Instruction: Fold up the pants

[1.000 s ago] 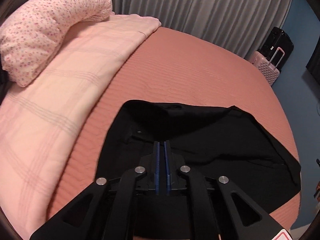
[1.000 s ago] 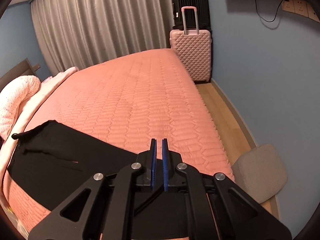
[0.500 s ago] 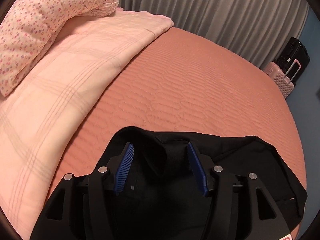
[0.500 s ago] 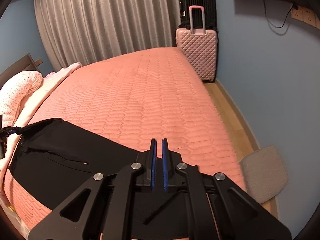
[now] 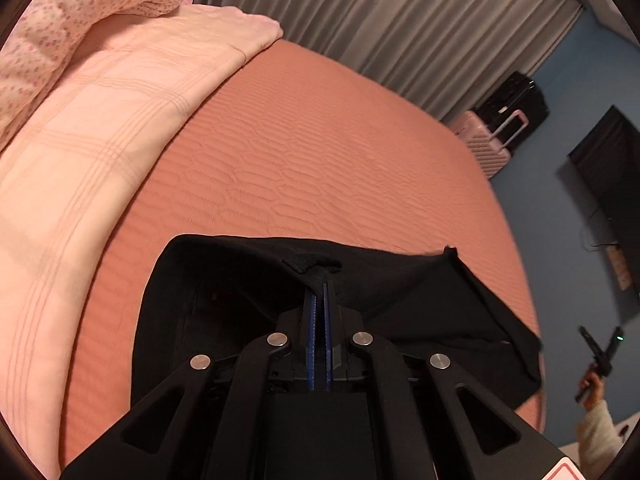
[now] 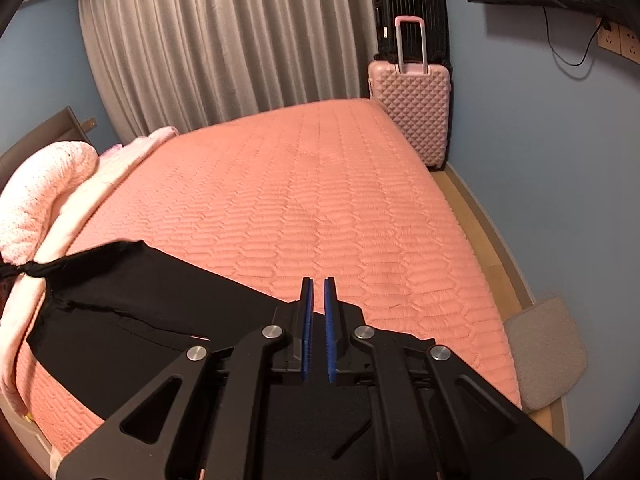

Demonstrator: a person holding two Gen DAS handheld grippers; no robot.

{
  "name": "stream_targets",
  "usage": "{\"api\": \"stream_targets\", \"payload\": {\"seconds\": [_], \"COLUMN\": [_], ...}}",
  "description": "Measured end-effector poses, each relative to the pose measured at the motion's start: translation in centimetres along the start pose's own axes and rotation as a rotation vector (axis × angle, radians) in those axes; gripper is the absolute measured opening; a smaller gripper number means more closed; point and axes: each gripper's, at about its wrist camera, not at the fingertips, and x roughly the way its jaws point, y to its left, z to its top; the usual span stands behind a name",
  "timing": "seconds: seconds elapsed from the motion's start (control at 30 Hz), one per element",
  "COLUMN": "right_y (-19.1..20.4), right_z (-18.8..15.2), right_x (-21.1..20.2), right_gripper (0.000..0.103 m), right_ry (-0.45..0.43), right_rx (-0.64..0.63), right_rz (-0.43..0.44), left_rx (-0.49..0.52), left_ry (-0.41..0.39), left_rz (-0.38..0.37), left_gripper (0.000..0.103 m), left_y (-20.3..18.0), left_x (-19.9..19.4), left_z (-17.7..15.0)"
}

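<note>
Black pants (image 5: 400, 300) lie spread across the near part of a salmon quilted bed (image 5: 320, 160). My left gripper (image 5: 319, 286) is closing tight on a pinch of their far edge; the pads press the fabric and lift it into a small peak. In the right wrist view the pants (image 6: 140, 300) stretch left to a bunched, raised corner at the frame edge. My right gripper (image 6: 317, 282) hovers over the pants' right end, shut with only a narrow slit and nothing between its pads. The left wrist view shows that right gripper (image 5: 600, 354) held in a hand (image 5: 592, 384), off the bed's right side.
A pale pink blanket (image 5: 100, 140) and a flowered pillow (image 5: 80, 8) fill the bed's left side. Grey curtains (image 6: 220, 60) hang behind. A pink suitcase (image 6: 412, 108) and a black one (image 6: 410, 8) stand in the corner. A grey stool (image 6: 544, 352) sits on the floor at the right.
My left gripper opened over the pants' edge, then shut on it and raised the fabric. The right gripper stayed shut and drifted a little along the bed.
</note>
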Motion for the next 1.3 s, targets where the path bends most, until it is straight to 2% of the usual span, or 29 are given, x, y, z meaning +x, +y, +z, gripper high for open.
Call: {"api": "stream_targets", "payload": {"seconds": [0.1,0.17,0.2,0.33,0.4,0.47,0.53,0.57,0.6,0.63,0.67,0.73,0.8,0.83,0.87,0.9,0.93,1.0,1.13,1.2,1.23,1.27,1.3], "right_y": [0.3,0.3,0.4,1.2,1.9,2.3,2.1,2.0,1.9,1.9,2.0,2.7,3.8,4.2,5.0,5.3,5.5,5.6,3.4,2.1,1.5,1.4,1.2], "right_z": [-0.7,-1.8,-2.5,-5.1,-6.4,-7.3,-8.3,-8.9,-9.5,-10.3,-10.8,-11.9,-12.6,-12.8,-12.9,-13.0,-13.1,-13.5,-13.7,-13.8,-13.5,-13.4,-13.0], "right_x": [-0.9,-1.0,-0.8,-0.3,-0.8,-1.8,-2.9,-3.2,-3.7,-4.4,-4.8,-4.7,-3.5,-2.8,-1.3,0.0,1.0,3.7,8.0,9.3,9.3,9.3,8.9], "right_gripper": [0.005,0.005,0.005,0.008,0.008,0.008,0.011,0.026,0.058,0.077,0.098,0.098,0.097,0.096,0.085,0.073,0.071,0.059,0.058,0.035,0.029,0.009,0.004], "right_ry": [0.005,0.025,0.041,0.088,0.107,0.125,0.162,0.183,0.193,0.183,0.166,0.165,0.171,0.180,0.194,0.218,0.242,0.293,0.381,0.419,0.410,0.411,0.410], "right_rx": [-0.004,0.014,0.020,0.045,0.034,0.003,-0.023,-0.037,-0.053,-0.079,-0.102,-0.179,-0.274,-0.312,-0.382,-0.427,-0.456,-0.521,-0.544,-0.533,-0.523,-0.527,-0.530], "right_rz": [0.012,0.030,0.038,0.050,0.060,0.041,0.011,-0.008,-0.044,-0.112,-0.135,-0.144,-0.166,-0.159,-0.148,-0.131,-0.114,-0.084,-0.056,-0.022,0.003,0.004,0.009], "left_rx": [0.029,0.016,0.014,-0.020,-0.081,-0.087,-0.076,-0.056,-0.010,0.019,0.041,0.087,0.105,0.113,0.118,0.121,0.121,0.127,0.150,0.130,0.119,0.106,0.095], "left_ry": [0.022,0.065,0.103,0.259,0.303,0.253,0.187,0.147,0.089,0.038,-0.013,-0.080,-0.109,-0.130,-0.151,-0.167,-0.174,-0.179,-0.155,-0.147,-0.133,-0.125,-0.115], "left_rz": [0.000,0.044,0.102,0.288,0.332,0.361,0.431,0.492,0.579,0.640,0.717,0.780,0.795,0.777,0.756,0.738,0.704,0.647,0.549,0.532,0.512,0.513,0.523], "left_gripper": [0.002,0.002,0.002,0.005,0.006,0.011,0.017,0.020,0.023,0.039,0.048,0.049,0.052,0.056,0.065,0.067,0.068,0.068,0.068,0.068,0.068,0.068,0.068], "left_y": [-0.7,0.2,1.3,6.8,9.0,9.1,7.9,7.1,5.8,4.7,3.3,0.2,-3.1,-5.1,-6.8,-8.6,-10.5,-13.7,-19.0,-20.1,-20.4,-20.5,-20.7], "left_x": [-4.8,-6.7,-6.9,-2.3,0.2,0.4,-1.2,-2.4,-4.0,-5.5,-7.0,-8.9,-9.5,-9.5,-9.5,-9.0,-8.1,-6.1,-2.2,-1.2,-0.8,-0.4,-0.1], "left_z": [-3.8,-7.0,-8.8,-13.8,-15.3,-15.6,-15.3,-15.0,-14.8,-14.8,-14.7,-14.7,-14.8,-15.0,-15.3,-15.7,-15.9,-16.7,-17.6,-17.9,-18.1,-18.3,-18.5]}}
